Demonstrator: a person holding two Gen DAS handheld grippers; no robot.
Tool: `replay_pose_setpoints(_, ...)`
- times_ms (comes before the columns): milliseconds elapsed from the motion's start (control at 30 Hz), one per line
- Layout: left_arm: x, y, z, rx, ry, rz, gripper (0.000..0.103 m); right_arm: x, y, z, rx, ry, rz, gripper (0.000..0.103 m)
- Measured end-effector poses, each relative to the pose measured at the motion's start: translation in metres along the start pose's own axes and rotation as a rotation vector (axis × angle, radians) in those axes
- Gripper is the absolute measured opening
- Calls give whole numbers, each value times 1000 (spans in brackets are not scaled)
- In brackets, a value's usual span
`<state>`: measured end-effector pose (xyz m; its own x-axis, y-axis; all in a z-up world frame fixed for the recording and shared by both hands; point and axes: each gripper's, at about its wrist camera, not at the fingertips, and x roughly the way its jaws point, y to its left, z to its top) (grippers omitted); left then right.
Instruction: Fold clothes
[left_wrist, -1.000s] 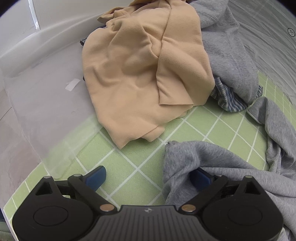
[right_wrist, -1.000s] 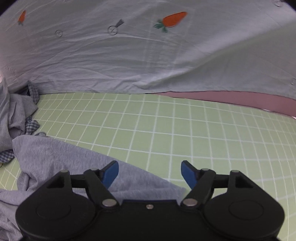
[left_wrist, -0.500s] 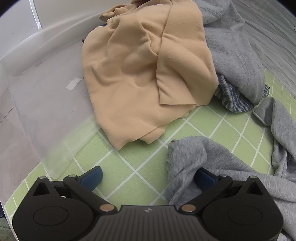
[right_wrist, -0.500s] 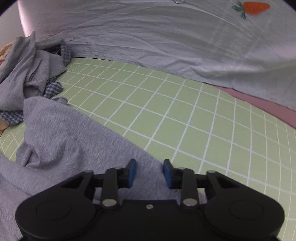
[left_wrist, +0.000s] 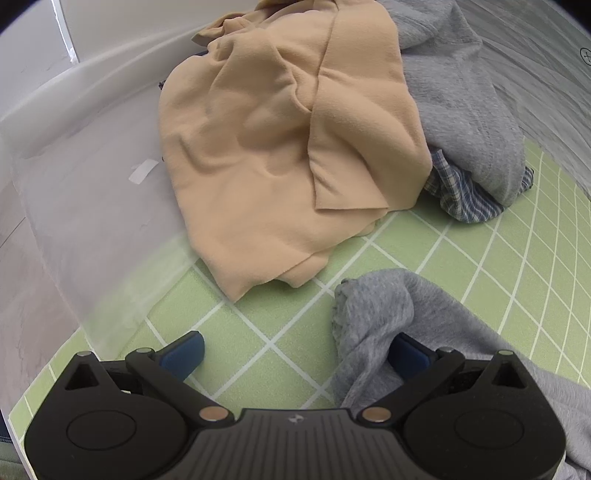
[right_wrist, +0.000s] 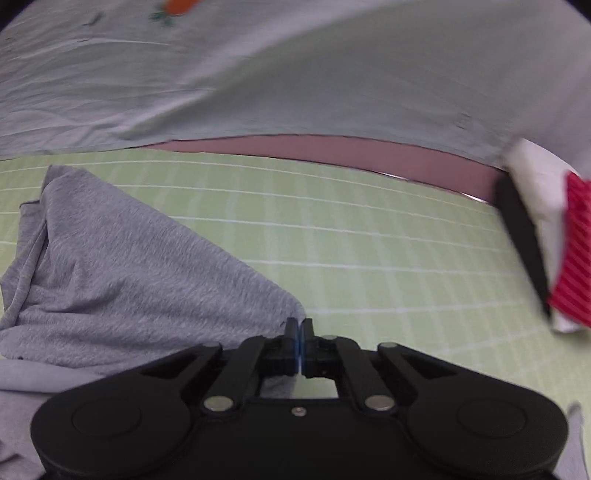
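A grey garment (left_wrist: 384, 317) lies crumpled on the green grid mat (left_wrist: 280, 332). My left gripper (left_wrist: 295, 350) is open low over the mat; a bunched edge of the grey garment drapes over its right finger (left_wrist: 408, 350). In the right wrist view the same grey garment (right_wrist: 122, 269) spreads left across the mat (right_wrist: 369, 258). My right gripper (right_wrist: 299, 328) is shut on a corner of the grey garment.
A pile with a tan garment (left_wrist: 280, 140), another grey garment (left_wrist: 469, 110) and a blue plaid piece (left_wrist: 461, 195) sits beyond the left gripper. A pale carrot-print sheet (right_wrist: 295, 74) hangs behind the mat. A white, black and red-striped object (right_wrist: 546, 236) stands at the right.
My right gripper has closed on the grey garment's corner and swung right, blurring the view. My left gripper stayed open and crept forward a little, with the grey edge bunching over its right finger.
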<state>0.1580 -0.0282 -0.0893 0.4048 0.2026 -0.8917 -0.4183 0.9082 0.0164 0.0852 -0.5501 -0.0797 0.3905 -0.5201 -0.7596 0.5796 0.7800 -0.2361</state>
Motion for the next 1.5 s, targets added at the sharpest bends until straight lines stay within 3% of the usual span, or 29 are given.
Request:
replay_pose_setpoints(133, -3, -2, -1, 4, -2, -2, 103, -4, -34, -18, 54, 35, -9, 2)
replay_pose_setpoints(167, -3, -2, -1, 4, -1, -2, 103, -7, -36, -18, 56, 22, -11, 8)
replay_pose_setpoints(200, -3, -2, 0, 5, 0, -2, 103, -9, -37, -18, 57, 8, -13, 25)
replay_pose_setpoints(267, -4, -3, -1, 5, 1, -2, 103, -8, -41, -13, 106, -14, 1, 48)
replay_pose_setpoints(400, -7, -5, -2, 6, 2, -2, 103, 15, -47, 6, 235, -2, 88, 59)
replay_pose_setpoints(533, -2, -6, 0, 5, 4, -2, 103, 51, -33, 22, 234, 61, 143, 62)
replay_pose_setpoints(667, -5, -8, -1, 3, 9, -1, 103, 69, -21, 29, 251, 74, 130, 63)
replay_pose_setpoints(733, -6, -9, -1, 2, 11, -1, 103, 69, -20, 28, 249, 58, 145, 60)
replay_pose_setpoints(833, -8, -12, -2, 1, 13, 0, 103, 62, -14, 27, 140, 38, 199, 20)
replay_pose_setpoints(867, -9, -12, -2, 1, 13, 0, 103, 60, -12, 26, 98, 39, 216, 1)
replay_pose_setpoints(1000, -10, -14, -2, 2, 19, 0, 103, 48, -23, 14, 95, 54, 171, 1)
replay_pose_setpoints(1267, -4, -10, 1, 4, 31, -2, 103, -35, -128, -71, 460, 32, -85, 1)
replay_pose_setpoints(1400, -6, -12, 4, -2, 59, -2, 103, -64, -143, -108, 532, 46, -92, 1)
replay_pose_setpoints(1500, -9, -15, 2, 5, 67, -12, 101, -69, -137, -115, 561, 39, -82, 1)
